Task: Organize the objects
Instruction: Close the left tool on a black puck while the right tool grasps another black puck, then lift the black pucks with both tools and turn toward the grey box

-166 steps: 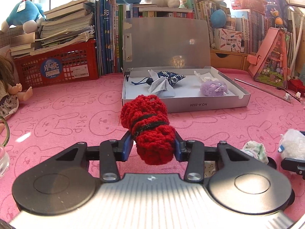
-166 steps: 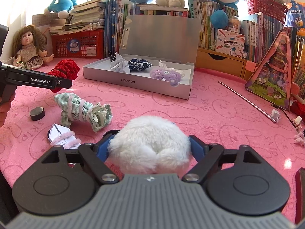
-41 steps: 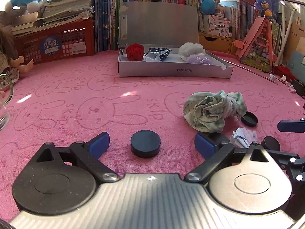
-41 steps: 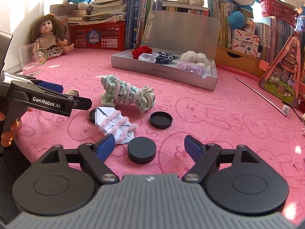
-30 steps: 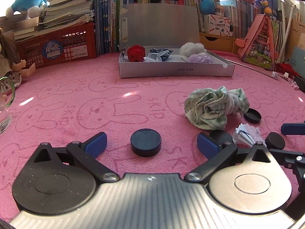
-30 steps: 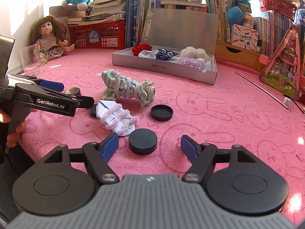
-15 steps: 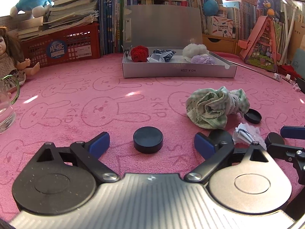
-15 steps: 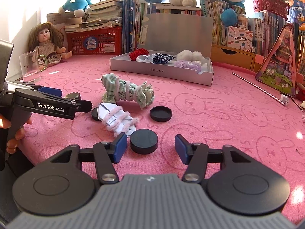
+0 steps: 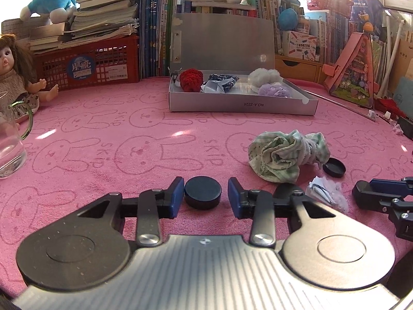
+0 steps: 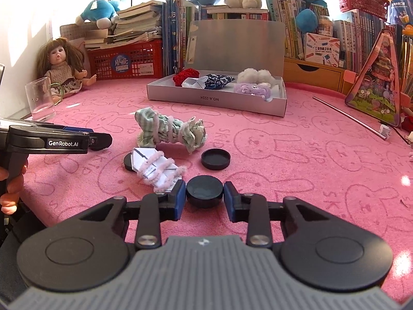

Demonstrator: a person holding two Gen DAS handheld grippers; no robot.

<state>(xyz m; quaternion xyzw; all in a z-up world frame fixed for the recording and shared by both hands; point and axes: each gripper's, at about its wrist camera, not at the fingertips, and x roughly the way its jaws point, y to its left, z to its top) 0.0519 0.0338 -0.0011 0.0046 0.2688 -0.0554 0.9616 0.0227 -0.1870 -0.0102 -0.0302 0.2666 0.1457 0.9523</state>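
Two black discs lie on the pink bunny-print cloth. My left gripper [image 9: 206, 197] has one black disc [image 9: 203, 192] between its blue pads; the jaws are closing, and a narrow gap shows at the right-hand pad. My right gripper [image 10: 204, 196] is shut on the other black disc [image 10: 204, 190], both pads against its sides. A green checked cloth bundle [image 10: 170, 130], folded paper wrapped in pink pipe cleaner [image 10: 155, 168], a black lid [image 10: 215, 159] and a further black disc [image 10: 128, 162] lie loose. The open grey box [image 10: 216, 100] behind holds red yarn, white and purple fluff, and dark fabric.
A drinking glass [image 10: 40, 98] and a doll [image 10: 62, 69] stand at the left. A red basket [image 9: 87, 64], books and plush toys line the back. A metal rod [image 10: 348, 117] and a pink triangular toy house [image 10: 376, 90] are at the right.
Both grippers' jaws have drawn in from wide open around their black discs. The right pads now touch their disc. Neither hand has shifted much.
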